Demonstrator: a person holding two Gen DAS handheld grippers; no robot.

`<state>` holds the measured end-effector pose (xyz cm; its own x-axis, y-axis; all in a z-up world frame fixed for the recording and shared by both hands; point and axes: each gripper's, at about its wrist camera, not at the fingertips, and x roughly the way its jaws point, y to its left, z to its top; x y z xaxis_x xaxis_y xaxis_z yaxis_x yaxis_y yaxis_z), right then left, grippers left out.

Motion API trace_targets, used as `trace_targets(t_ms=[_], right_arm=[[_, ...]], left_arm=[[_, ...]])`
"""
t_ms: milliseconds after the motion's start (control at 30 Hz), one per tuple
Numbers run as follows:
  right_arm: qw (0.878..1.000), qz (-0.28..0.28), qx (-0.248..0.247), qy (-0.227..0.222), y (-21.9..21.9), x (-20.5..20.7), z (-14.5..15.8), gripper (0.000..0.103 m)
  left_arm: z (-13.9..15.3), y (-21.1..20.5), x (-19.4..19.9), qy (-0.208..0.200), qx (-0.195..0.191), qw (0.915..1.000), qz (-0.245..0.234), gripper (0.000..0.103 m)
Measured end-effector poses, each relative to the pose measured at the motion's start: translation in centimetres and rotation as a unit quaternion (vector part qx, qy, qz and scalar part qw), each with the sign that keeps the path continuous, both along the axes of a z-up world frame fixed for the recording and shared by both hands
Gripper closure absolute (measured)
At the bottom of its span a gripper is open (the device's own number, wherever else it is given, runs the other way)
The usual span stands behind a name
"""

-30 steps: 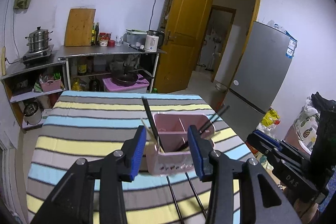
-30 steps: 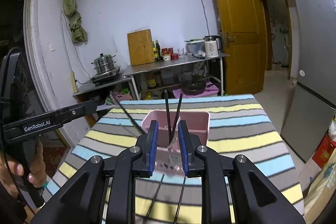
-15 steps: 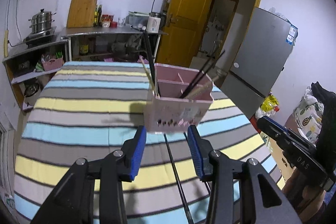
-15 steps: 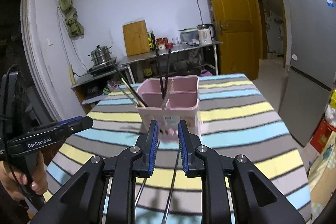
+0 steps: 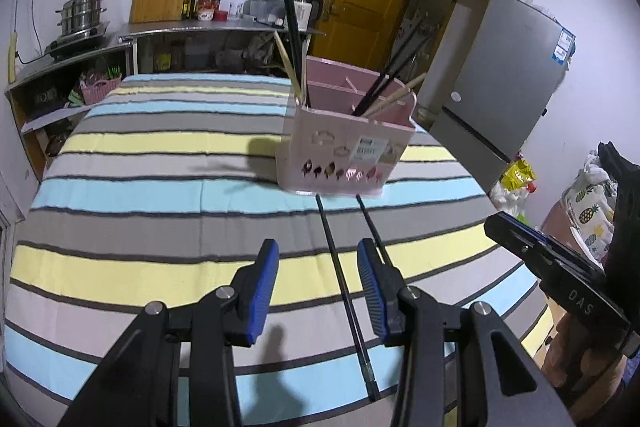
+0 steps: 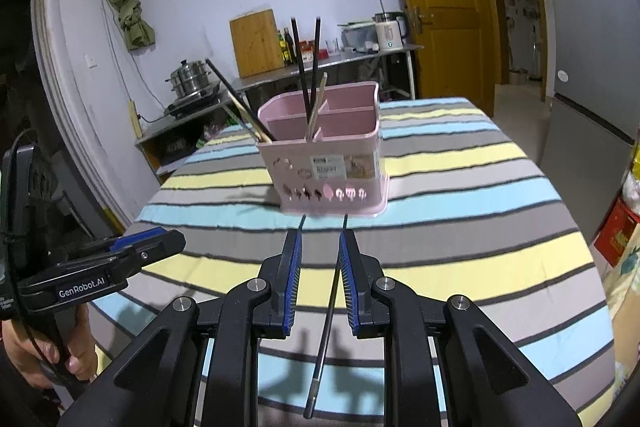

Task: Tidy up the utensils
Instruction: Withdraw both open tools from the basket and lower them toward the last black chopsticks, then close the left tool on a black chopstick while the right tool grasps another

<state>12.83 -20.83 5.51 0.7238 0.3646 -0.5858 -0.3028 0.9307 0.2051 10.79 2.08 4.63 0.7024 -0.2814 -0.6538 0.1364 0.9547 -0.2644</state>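
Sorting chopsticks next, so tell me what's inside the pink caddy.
The pink caddy holds black chopsticks and pale wooden chopsticks, leaning in its divided compartments. Its walls hide their lower ends and the compartment floors.

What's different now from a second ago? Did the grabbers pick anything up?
Both grabbers dropped lower and pulled back from the pink holder. The left gripper and right gripper now hang over the two black chopsticks lying on the striped tablecloth. Nothing was grabbed or let go. The holder, its chopsticks and the jaw gaps stayed the same.
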Motion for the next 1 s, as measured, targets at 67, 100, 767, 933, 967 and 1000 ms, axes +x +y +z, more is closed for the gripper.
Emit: trace_targets(t_ms=[67,100,767,933,967,1000], right_arm=[[1.0,0.0,-0.001,0.006,0.0,0.1,-0.5,0.083],[1.0,0.0,-0.001,0.009,0.1,0.1,-0.6,0.083],[0.997,-0.003,-0.002,0.08,0.0,3.0,-6.3,0.083],[0.996,-0.006,0.001,0.087,-0.4,3.6,-6.8,0.083],[0.996,-0.007,0.002,0.089,-0.4,3.7,-6.9,0.083],[0.996,-0.008,0.003,0.089,-0.5,3.7,-6.9,0.083]], left_arm=[[-0.5,-0.1,0.1,0.006,0.0,1.0,-0.001,0.06],[-0.7,-0.2,0.1,0.008,0.0,1.0,-0.002,0.06],[-6.5,-2.5,5.1,0.085,-0.011,0.9961,-0.02,0.062],[-7.7,-4.1,6.5,0.099,0.001,0.9945,-0.032,0.07],[-7.9,-4.4,6.8,0.102,0.005,0.9942,-0.034,0.073],[-8.0,-4.7,7.0,0.101,0.009,0.9942,-0.034,0.074]])
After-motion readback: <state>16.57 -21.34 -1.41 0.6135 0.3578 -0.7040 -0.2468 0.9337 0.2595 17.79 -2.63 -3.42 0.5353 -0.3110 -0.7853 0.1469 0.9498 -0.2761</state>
